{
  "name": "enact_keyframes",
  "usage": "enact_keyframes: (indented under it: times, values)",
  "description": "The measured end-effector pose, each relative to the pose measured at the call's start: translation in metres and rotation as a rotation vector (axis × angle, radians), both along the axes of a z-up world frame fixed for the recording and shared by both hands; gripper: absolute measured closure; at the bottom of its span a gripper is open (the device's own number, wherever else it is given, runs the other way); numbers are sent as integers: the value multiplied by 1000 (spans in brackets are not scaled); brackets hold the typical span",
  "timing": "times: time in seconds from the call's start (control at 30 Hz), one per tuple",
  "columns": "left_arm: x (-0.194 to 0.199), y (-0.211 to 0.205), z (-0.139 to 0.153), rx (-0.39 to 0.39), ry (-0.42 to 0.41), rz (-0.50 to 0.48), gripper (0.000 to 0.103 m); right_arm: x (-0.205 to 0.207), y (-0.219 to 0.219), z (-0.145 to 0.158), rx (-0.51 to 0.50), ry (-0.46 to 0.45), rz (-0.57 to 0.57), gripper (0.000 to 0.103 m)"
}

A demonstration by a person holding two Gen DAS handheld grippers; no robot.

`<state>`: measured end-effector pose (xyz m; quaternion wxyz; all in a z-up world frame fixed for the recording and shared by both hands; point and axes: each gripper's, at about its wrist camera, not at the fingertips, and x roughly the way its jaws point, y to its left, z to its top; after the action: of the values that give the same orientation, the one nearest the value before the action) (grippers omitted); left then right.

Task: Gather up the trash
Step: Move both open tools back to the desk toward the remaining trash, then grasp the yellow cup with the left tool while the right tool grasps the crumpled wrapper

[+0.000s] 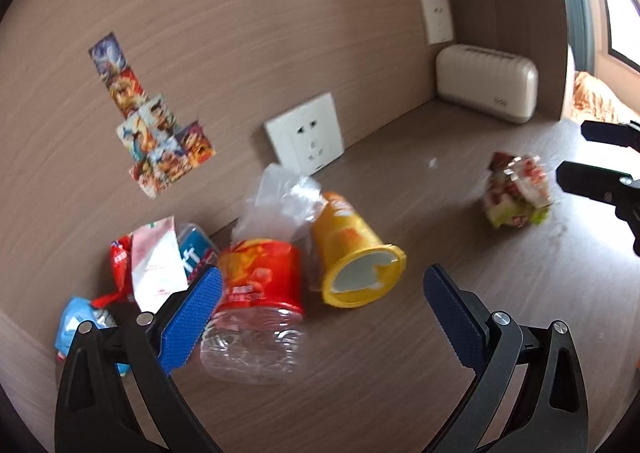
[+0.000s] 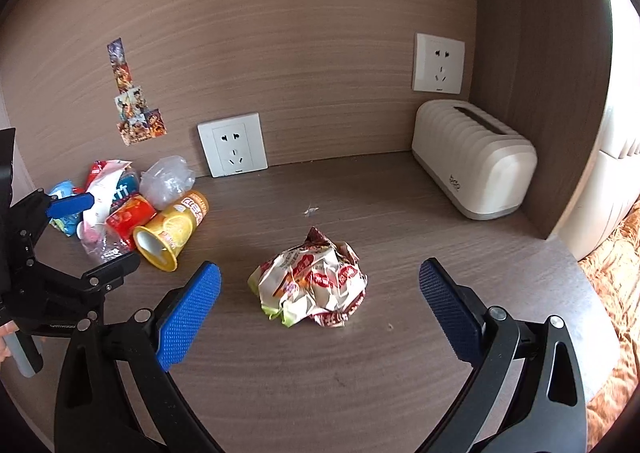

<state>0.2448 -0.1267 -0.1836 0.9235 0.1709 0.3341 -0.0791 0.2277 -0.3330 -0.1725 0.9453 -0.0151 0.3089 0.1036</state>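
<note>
A pile of trash lies at the left by the wall: a yellow cup [image 1: 356, 253] on its side, a clear bottle with a red label [image 1: 256, 309], a clear plastic bag [image 1: 280, 197] and several wrappers [image 1: 152, 265]. My left gripper [image 1: 320, 301] is open just in front of the cup and bottle. A crumpled red and white wrapper [image 2: 312, 281] lies alone mid-table; it also shows in the left wrist view [image 1: 516, 189]. My right gripper [image 2: 320, 293] is open with the wrapper between its fingers. The pile shows in the right wrist view [image 2: 132, 213].
A cream ribbed tissue box [image 2: 476, 161] stands at the back right corner. Two wall sockets [image 2: 234, 145] and stickers [image 2: 136, 109] are on the wooden back wall. A side panel [image 2: 540, 73] bounds the table on the right. An orange bedcover [image 2: 616, 293] lies beyond the table edge.
</note>
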Motion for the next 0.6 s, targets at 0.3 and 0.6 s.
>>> enact_keyframes:
  times: [0.3,0.6]
  values:
    - [14,-5,-11,16,35,-32,27,20,8,-14,-15,25,1,4]
    - [31,-11,-24,26,85,-70,48,42,18,-29,-28,64,-8,4]
